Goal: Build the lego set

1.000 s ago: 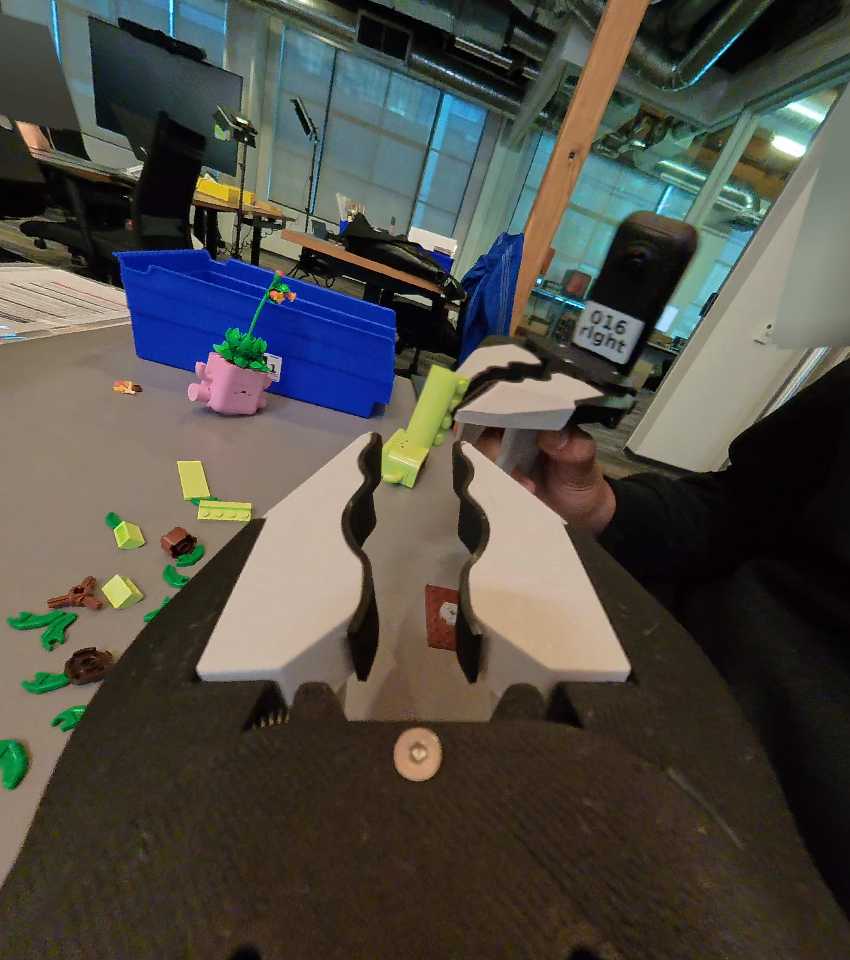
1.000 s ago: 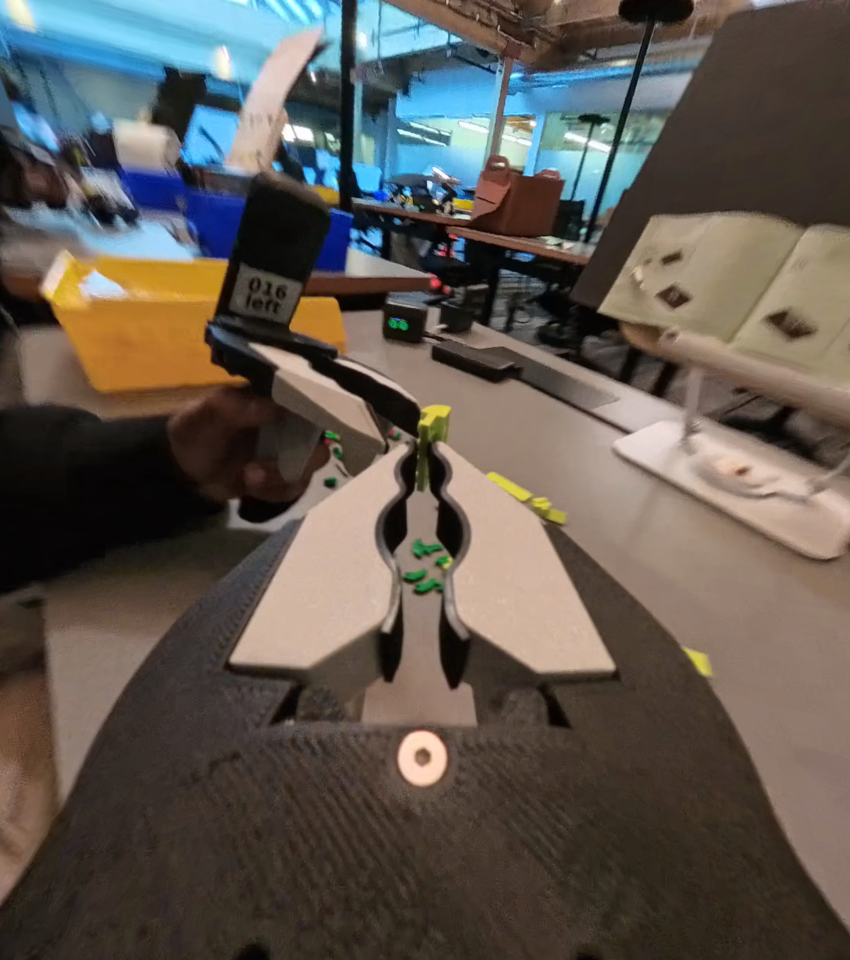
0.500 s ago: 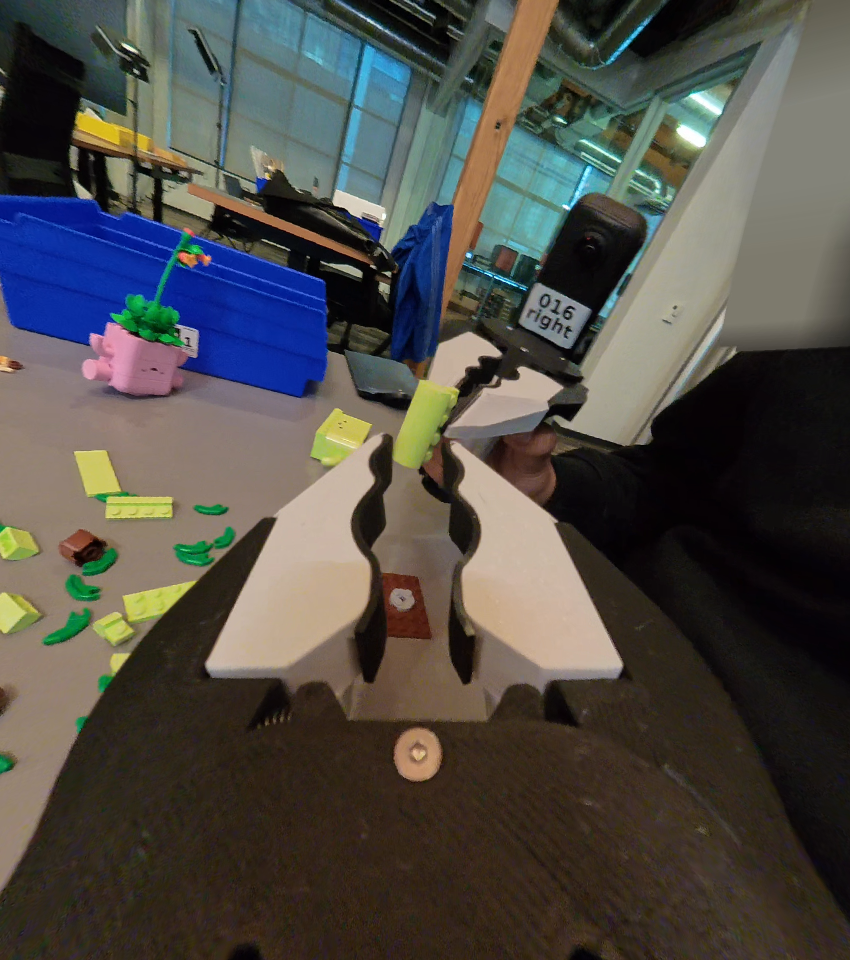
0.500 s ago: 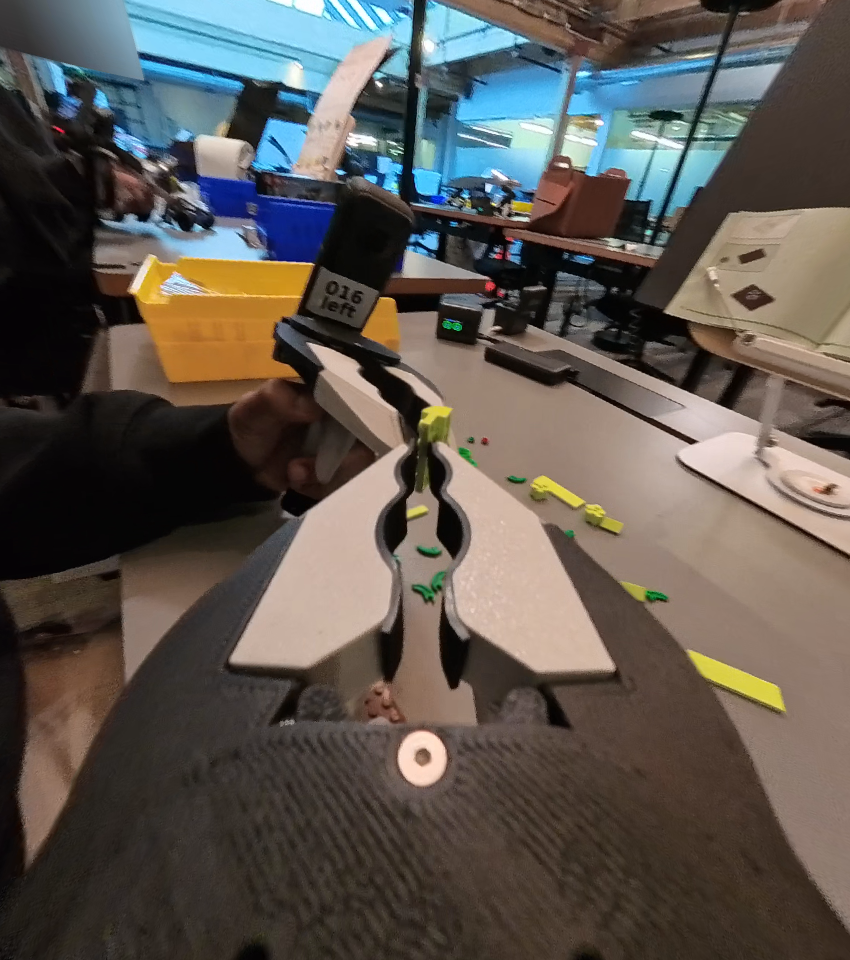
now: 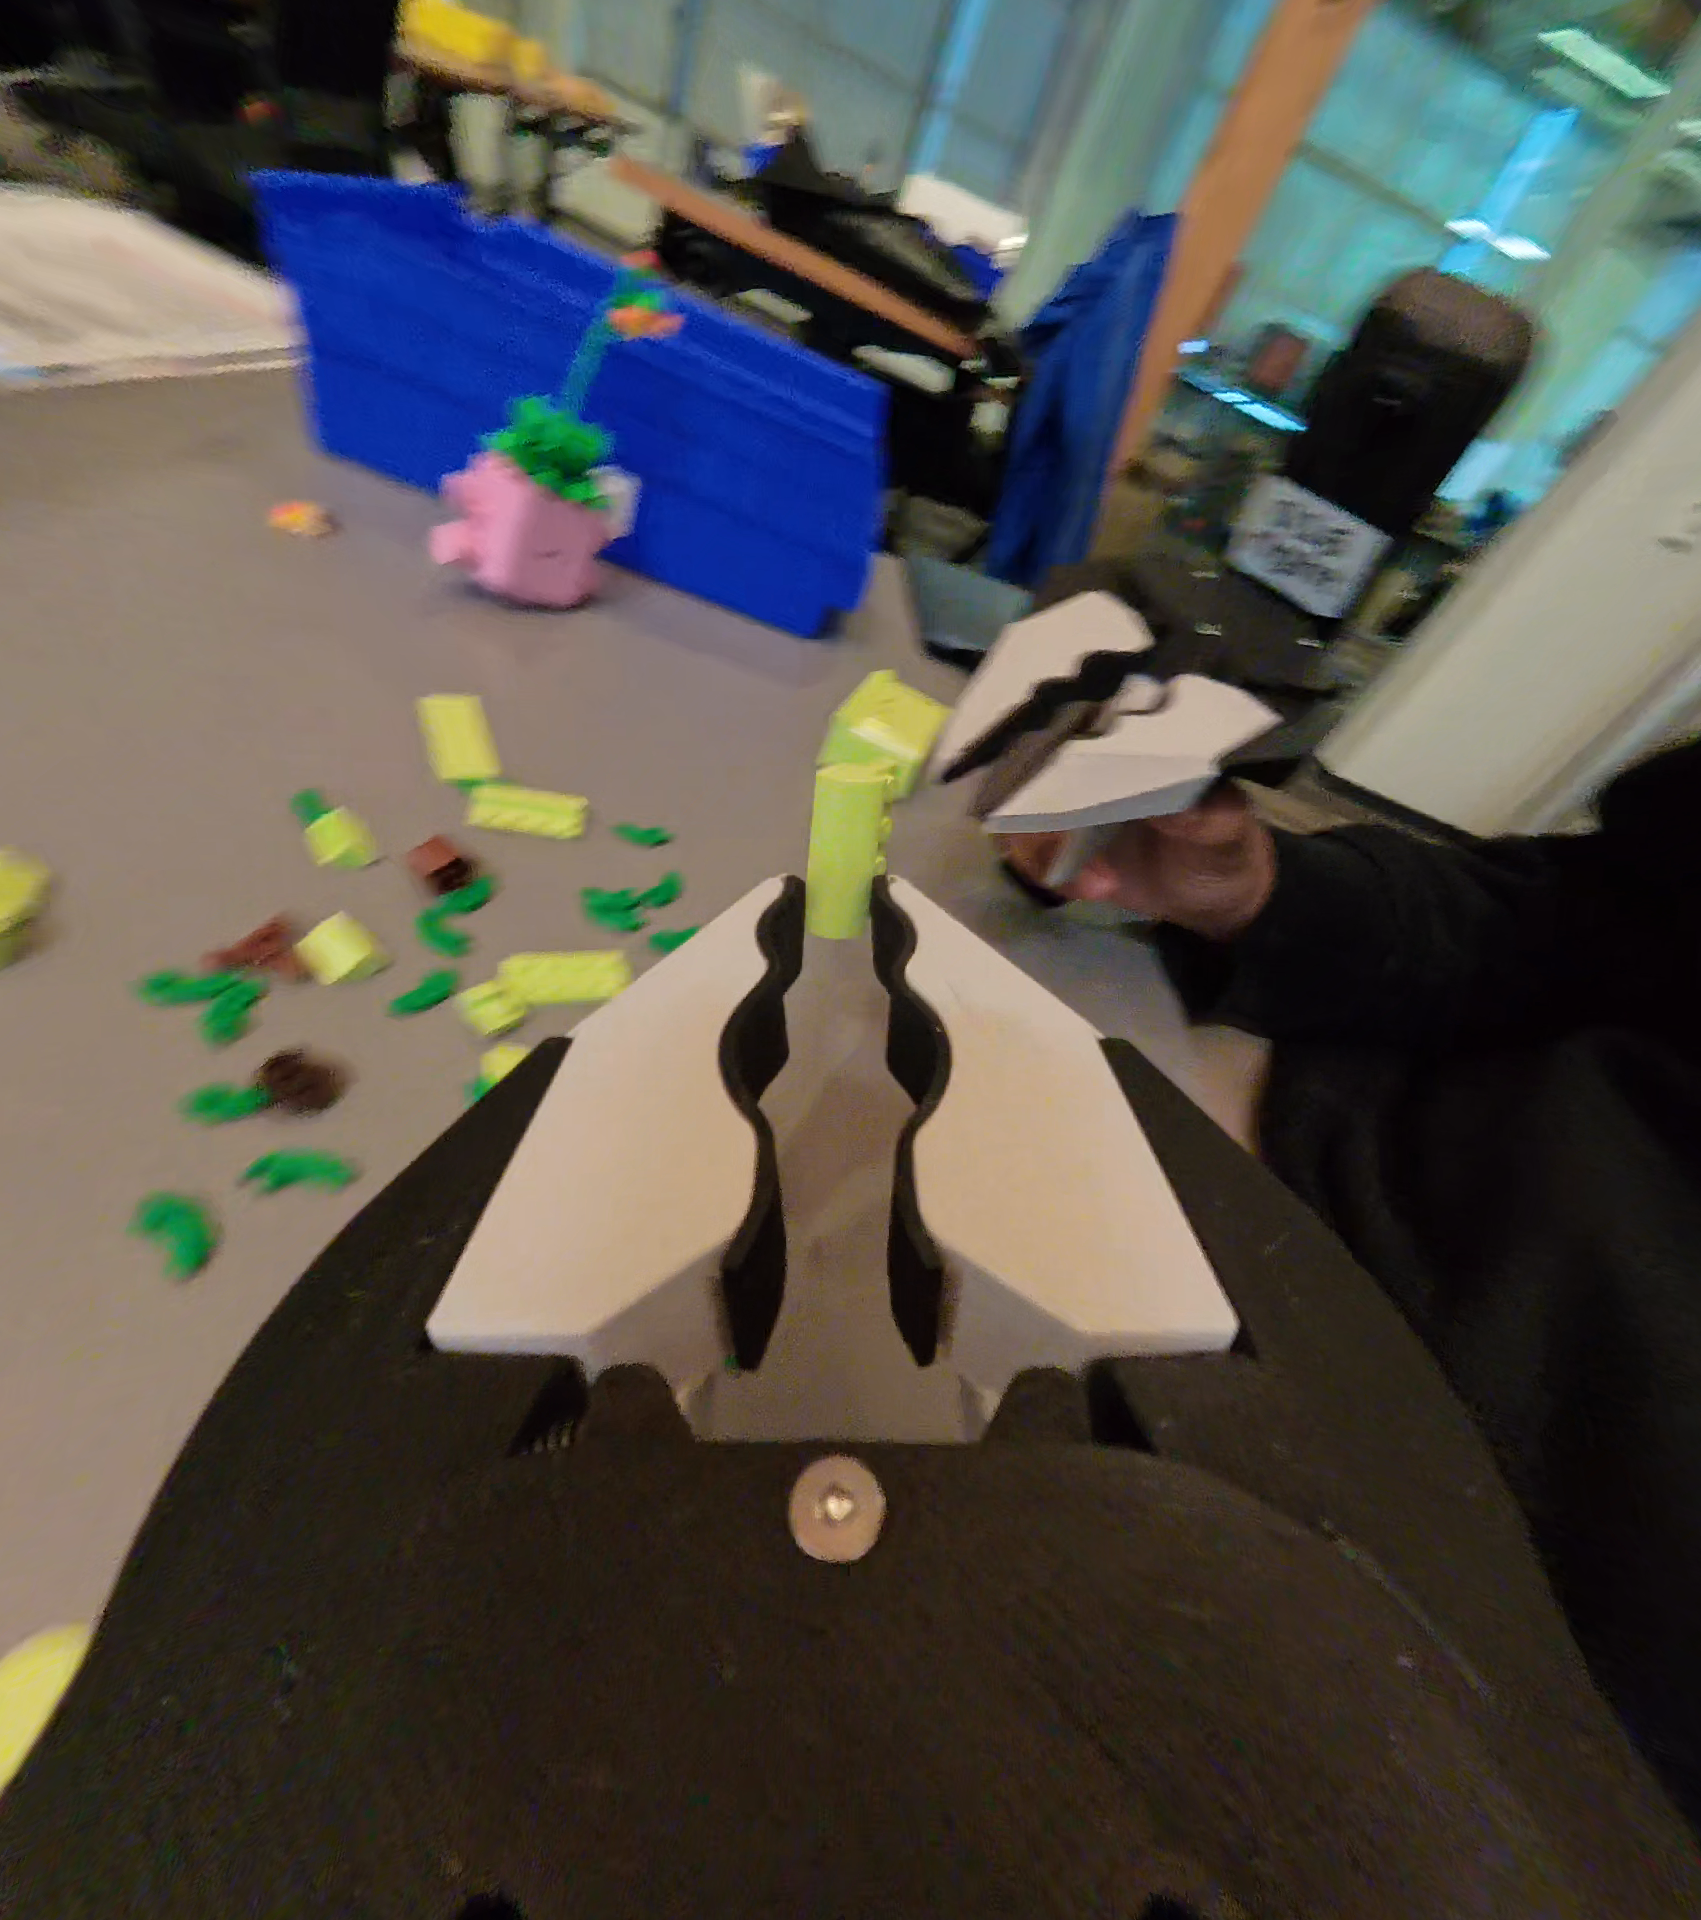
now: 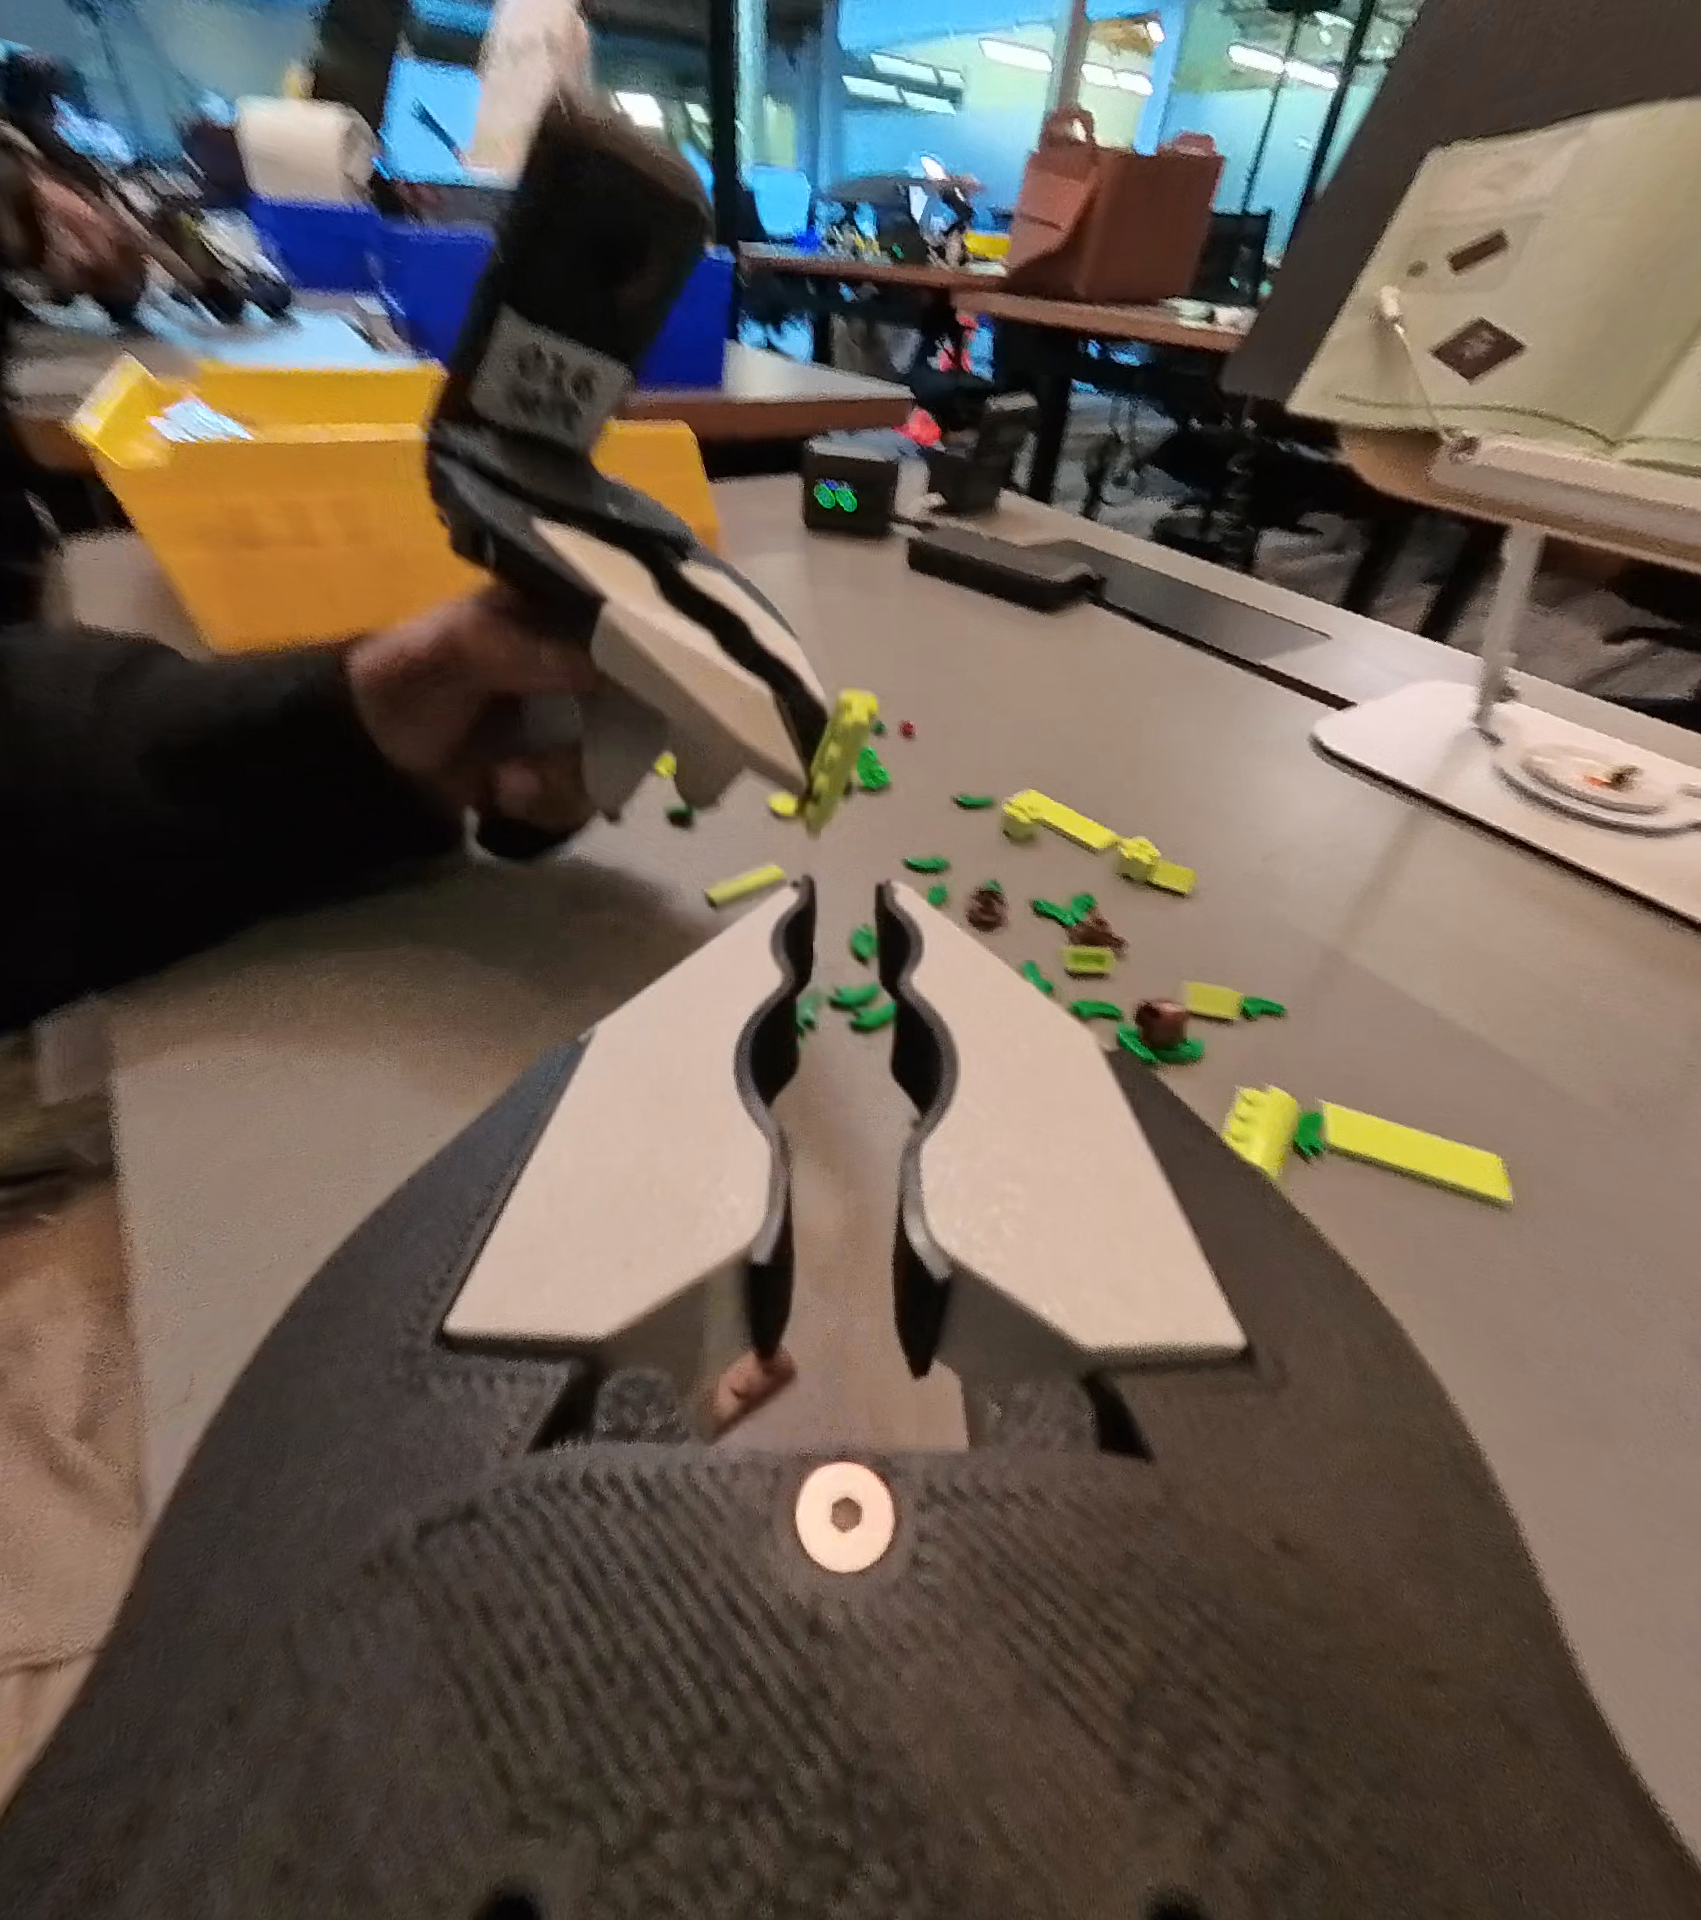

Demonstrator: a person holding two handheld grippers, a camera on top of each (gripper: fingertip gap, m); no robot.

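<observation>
My left gripper (image 5: 830, 896) is shut on a long lime-green Lego piece (image 5: 846, 842), which stands up from between its tips. The right wrist view shows the same gripper (image 6: 804, 764) holding that piece (image 6: 841, 748) above the grey table (image 6: 1345, 1351). My right gripper (image 6: 844, 896) is slightly open and empty, a short way below and in front of the held piece. It also shows in the left wrist view (image 5: 955, 771), off to the right of the piece and apart from it. Loose lime, green and brown pieces (image 5: 337, 945) lie scattered on the table.
A pink Lego pot with a green plant (image 5: 524, 540) stands before a blue bin (image 5: 721, 436). A yellow bin (image 6: 306, 540) sits behind the left hand. An open instruction booklet (image 6: 1604, 312) rests on a white stand (image 6: 1552, 821) at the right. A lime plate (image 6: 1412, 1151) lies near my right gripper. My hands' fingertips stand some 5 centimeters from each other. The lime plate (image 6: 1412, 1151) is about equally far from each gripper, around 20 centimeters. Look for it in the left wrist view (image 5: 459, 734) too.
My right gripper has let go of the lime piece and drawn back from it. My left gripper has closed on the piece and now holds it alone.
</observation>
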